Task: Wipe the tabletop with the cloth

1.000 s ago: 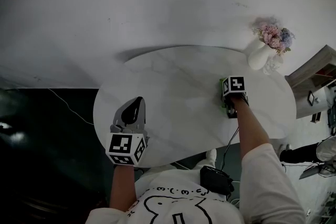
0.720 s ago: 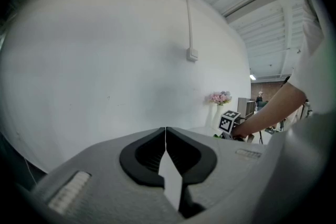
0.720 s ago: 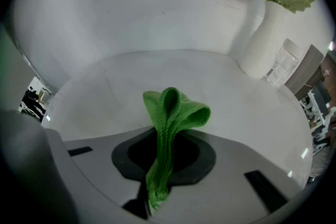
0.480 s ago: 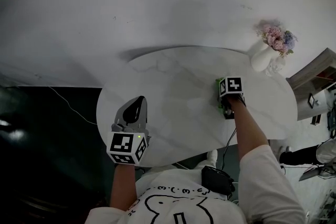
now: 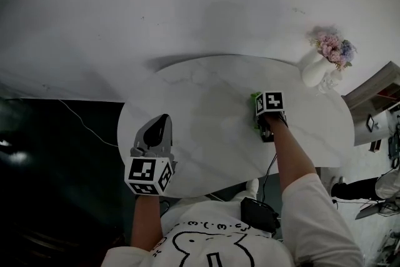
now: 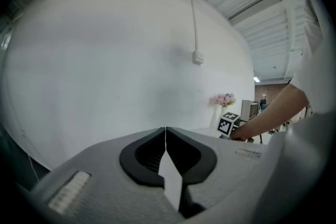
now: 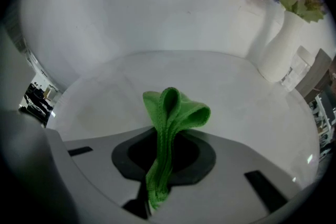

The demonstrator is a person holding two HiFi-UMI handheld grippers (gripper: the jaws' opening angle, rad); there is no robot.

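Right gripper view, right tongs [image 7: 161, 150] pinching green cloth [image 7: 177, 108], left tongs [image 6: 166, 139] pressed together

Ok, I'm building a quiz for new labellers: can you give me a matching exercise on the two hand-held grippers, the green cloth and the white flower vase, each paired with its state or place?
Things
1. left hand-held gripper
2. right hand-held gripper
3. green folded cloth
4. white vase of pink flowers

States or places
A. stands at the far right of the white marbled tabletop
B. jaws together, empty
C. bunched, pinched between jaws
D. jaws clamped on fabric

Pairs: 1-B, 2-D, 3-C, 4-A
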